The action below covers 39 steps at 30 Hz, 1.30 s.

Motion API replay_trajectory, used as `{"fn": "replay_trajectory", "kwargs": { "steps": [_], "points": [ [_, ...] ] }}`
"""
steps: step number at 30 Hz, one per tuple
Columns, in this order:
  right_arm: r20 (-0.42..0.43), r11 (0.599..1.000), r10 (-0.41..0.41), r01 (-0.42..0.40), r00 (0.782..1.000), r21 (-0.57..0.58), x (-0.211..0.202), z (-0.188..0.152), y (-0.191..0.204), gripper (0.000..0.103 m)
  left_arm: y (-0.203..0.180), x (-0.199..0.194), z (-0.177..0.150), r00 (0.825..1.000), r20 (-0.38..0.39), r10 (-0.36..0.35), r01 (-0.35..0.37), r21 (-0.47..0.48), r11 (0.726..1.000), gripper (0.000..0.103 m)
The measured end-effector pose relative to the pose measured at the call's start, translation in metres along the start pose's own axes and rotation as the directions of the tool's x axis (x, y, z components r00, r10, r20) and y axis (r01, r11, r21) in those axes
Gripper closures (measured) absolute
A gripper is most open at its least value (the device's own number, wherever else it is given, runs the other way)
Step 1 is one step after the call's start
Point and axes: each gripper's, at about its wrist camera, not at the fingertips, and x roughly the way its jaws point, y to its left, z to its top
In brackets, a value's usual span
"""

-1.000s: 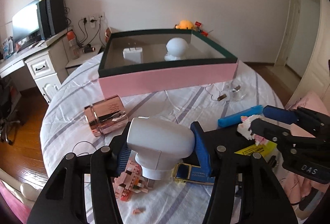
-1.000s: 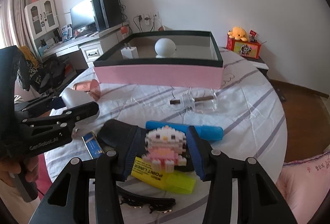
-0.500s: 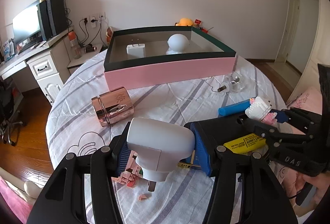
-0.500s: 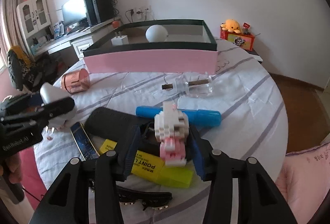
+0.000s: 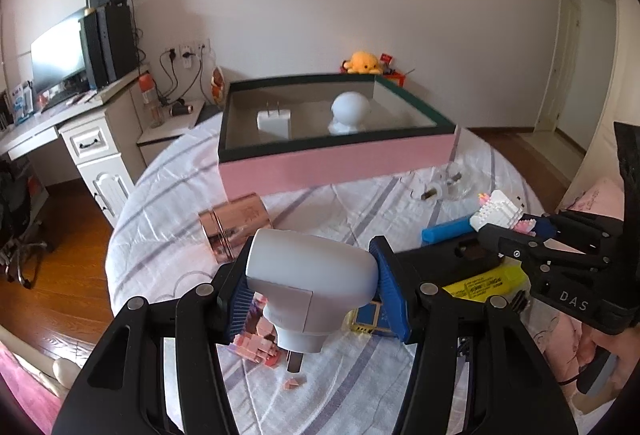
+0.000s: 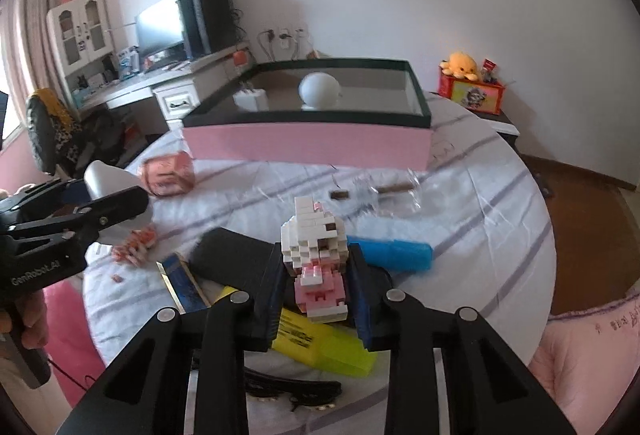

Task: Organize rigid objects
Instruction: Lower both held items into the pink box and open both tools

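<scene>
Rigid objects are partly sorted: the pink open box with a dark green rim [image 5: 336, 165] at the far side of the round bench under a white striped cloth [image 5: 168, 195] already holds a small white plug charger [image 5: 273, 121] and a round white lamp-like object [image 5: 348, 111].

Our left gripper [image 5: 308, 295] has its jaws pinching a large white plug adapter with rounded top [image 5: 308, 279], lifted off the cloth. Our right gripper [image 6: 316, 287] has its jaws pinching a white-and-pink brick-built cat figure [image 6: 316, 255], also raised. Both are short of the box, so we judge two placements to be next.

Still loose on the bench:
- a rose-gold shiny cylindrical case [image 5: 232, 227], near the box's front wall
- a clear plastic packet with a brown stick [image 6: 384, 193]
- a blue plastic tube [image 6: 394, 255]
- a yellow highlighter pack [image 6: 324, 343]
- a flat black pouch [image 6: 236, 255]
- a blue-and-gold flat box [image 6: 184, 285]
- scattered pink brick pieces [image 5: 256, 345], beneath the adapter
- a black strip-like item [image 6: 292, 391] at the near edge, which we cannot identify

We judge the task well under halfway.
</scene>
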Motion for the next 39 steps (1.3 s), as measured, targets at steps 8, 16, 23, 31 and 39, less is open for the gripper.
{"fn": "replay_trajectory", "kwargs": {
  "steps": [8,16,23,31,39],
  "points": [
    [0.061,0.996,0.054,-0.05,0.997,-0.071,-0.013,0.036,0.017,0.073,-0.002,-0.018,0.038,0.996,0.085,0.009,-0.011,0.025,1.0,0.047],
    [0.09,0.99,0.084,-0.072,0.992,-0.124,-0.002,0.088,0.021,0.073,-0.003,-0.009,0.087,0.991,0.131,0.026,-0.038,0.086,0.996,0.047],
    [0.087,0.986,0.087,-0.073,0.992,-0.151,0.022,0.126,0.012,0.073,0.009,0.024,0.128,0.994,0.11,-0.011,0.001,0.095,0.996,0.047],
    [0.019,0.985,0.047,-0.043,0.999,-0.17,0.074,0.173,-0.016,0.073,0.019,0.091,0.174,1.0,0.021,-0.017,0.014,0.138,0.99,0.047],
    [-0.115,0.986,0.02,-0.038,0.993,-0.16,0.154,0.197,-0.033,0.073,0.038,0.181,0.197,0.989,-0.147,-0.032,0.051,0.126,0.991,0.047]
  ]
}}
